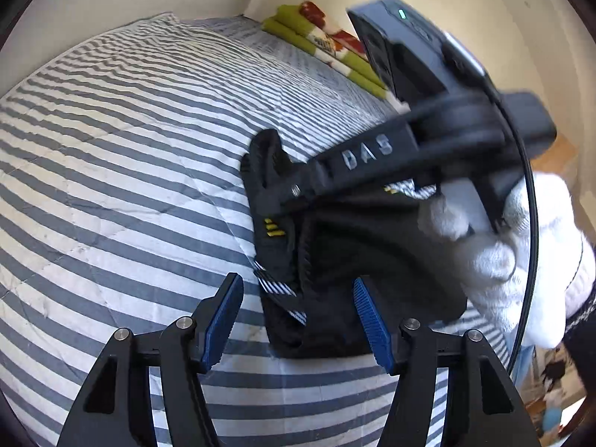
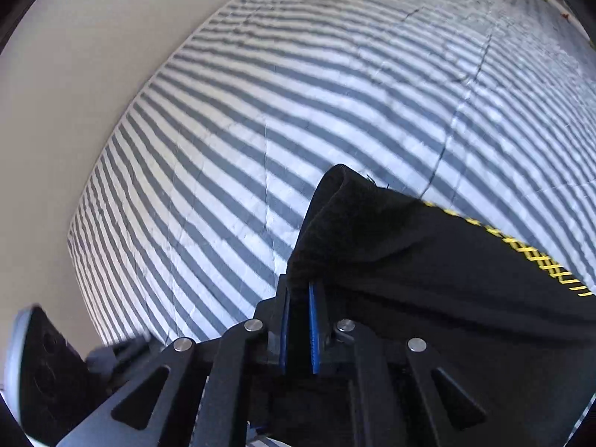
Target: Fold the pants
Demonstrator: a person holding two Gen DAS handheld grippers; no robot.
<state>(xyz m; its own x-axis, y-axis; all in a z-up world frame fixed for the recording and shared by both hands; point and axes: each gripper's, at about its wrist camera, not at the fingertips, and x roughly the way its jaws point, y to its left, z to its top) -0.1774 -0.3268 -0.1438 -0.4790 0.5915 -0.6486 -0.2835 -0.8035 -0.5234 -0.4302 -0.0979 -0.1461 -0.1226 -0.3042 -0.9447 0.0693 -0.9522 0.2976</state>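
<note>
The black pants [image 1: 335, 260] lay bunched on the striped bed [image 1: 130, 149]. The right gripper [image 2: 298, 320] was clamped on a raised edge of them. The left gripper [image 1: 298, 316] hovered spread wide, seemingly just above the pants, holding nothing.

I am working over a bed [image 1: 130, 156] covered with a quilted spread in grey and white stripes, lightly wrinkled, which runs up to a pale wall on the far side. The black pants [image 1: 335, 260] lie bunched on it near its close edge, with yellow stitching and a striped drawstring showing. At the far end, against the wall, a folded green, white and red cloth [image 1: 320, 37] rests on the spread.
</note>
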